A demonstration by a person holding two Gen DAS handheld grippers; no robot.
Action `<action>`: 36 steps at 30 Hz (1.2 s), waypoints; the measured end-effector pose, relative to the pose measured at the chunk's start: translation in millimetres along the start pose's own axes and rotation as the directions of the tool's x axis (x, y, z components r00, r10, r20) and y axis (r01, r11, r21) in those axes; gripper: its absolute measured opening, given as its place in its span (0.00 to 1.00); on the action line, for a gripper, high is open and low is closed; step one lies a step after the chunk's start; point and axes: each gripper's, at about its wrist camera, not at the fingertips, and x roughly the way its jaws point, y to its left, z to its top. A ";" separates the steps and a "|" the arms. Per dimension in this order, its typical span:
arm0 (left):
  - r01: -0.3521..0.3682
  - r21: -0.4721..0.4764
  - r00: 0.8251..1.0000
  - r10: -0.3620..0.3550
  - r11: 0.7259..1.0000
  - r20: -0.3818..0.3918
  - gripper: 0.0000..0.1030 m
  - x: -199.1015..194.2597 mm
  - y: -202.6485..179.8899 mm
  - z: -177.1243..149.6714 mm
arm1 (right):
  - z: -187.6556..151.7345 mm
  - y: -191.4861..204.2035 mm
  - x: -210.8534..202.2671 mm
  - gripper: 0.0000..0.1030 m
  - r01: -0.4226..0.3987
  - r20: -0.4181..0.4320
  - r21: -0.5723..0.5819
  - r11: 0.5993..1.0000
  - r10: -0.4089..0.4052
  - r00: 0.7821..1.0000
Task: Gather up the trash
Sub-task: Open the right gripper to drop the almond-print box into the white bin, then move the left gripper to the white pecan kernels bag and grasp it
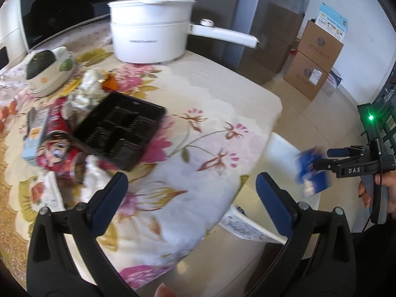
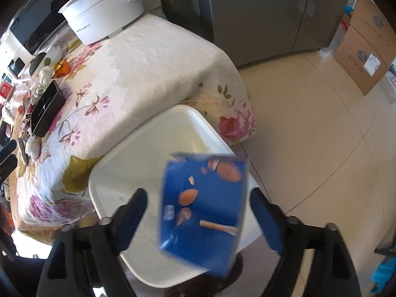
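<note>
Floral cloth covers one tabletop (image 1: 210,113) bearing one white pot (image 1: 151,29), one black tray (image 1: 118,128) and one red can (image 1: 59,146). One white bin (image 2: 138,163) stands beside it; one blue box (image 2: 205,205) hangs blurred above it between the spread right gripper (image 2: 198,212). The left gripper (image 1: 190,193) is spread, empty.
</note>
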 end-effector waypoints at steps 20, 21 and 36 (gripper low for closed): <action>-0.249 -0.200 0.968 0.252 0.948 -0.010 1.00 -54.5 141.5 -24.1 | 40.6 95.6 -31.6 0.86 -0.039 0.180 -0.092 0.995 0.055 0.982; -0.251 -0.214 0.967 0.254 0.944 -0.015 1.00 -55.0 148.2 -25.4 | 42.6 103.5 -31.0 0.86 -0.041 0.180 -0.100 0.994 0.059 0.982; -0.279 -0.309 0.951 0.218 0.909 -0.218 0.99 -9.3 205.7 -38.2 | 59.5 178.0 -13.1 0.86 -0.072 0.135 -0.201 0.977 0.100 0.986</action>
